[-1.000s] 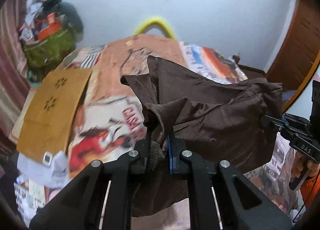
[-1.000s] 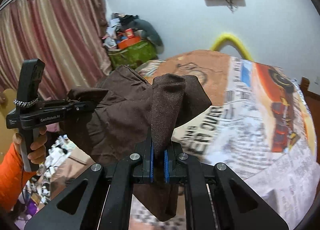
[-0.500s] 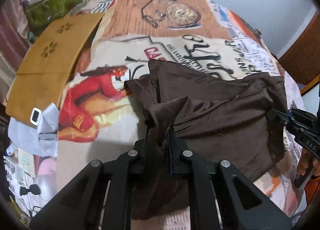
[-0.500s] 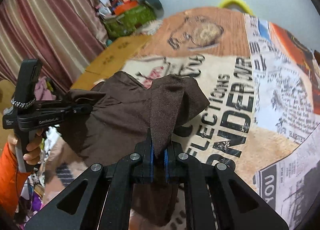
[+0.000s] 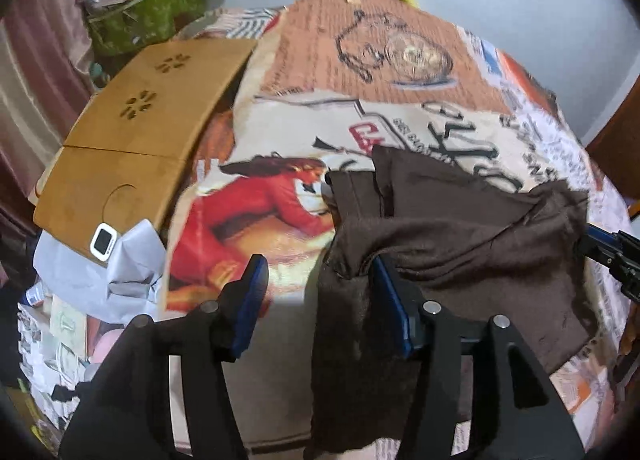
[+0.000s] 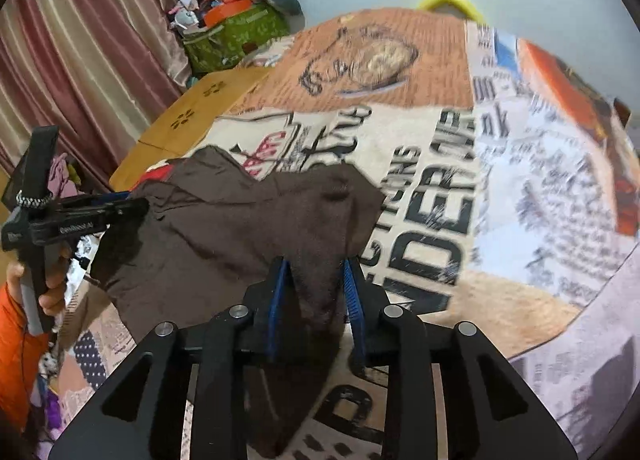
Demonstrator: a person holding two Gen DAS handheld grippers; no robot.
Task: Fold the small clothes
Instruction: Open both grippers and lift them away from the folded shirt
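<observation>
Two tools are in my hands above a bed (image 5: 400, 72) covered in a newspaper-and-cartoon print spread. One brown garment (image 5: 460, 228) lies crumpled across the near middle of that spread, stretched between both tools. My left tool (image 5: 320, 292) has its jaws opening: they stand well apart, and a corner of the brown cloth drapes over the inner blue pad of the right-hand finger, hanging down between them without being pinched. My right tool (image 6: 314, 292) is also opening; a fold of the garment (image 6: 240, 228) sits in the narrow gap between its blue pads, which no longer press on it. From the right wrist view I see the left tool (image 6: 120, 208) at the far left edge of the cloth, gripped by a hand (image 6: 52, 284) with an orange sleeve. Beside the bed on the left sits a wooden lap tray (image 5: 148, 132) with flower-shaped cutouts, partly over a pale cloth (image 5: 104, 272). Behind it, a green bag (image 5: 148, 16) heaped with clutter stands near striped curtains (image 6: 80, 60).
</observation>
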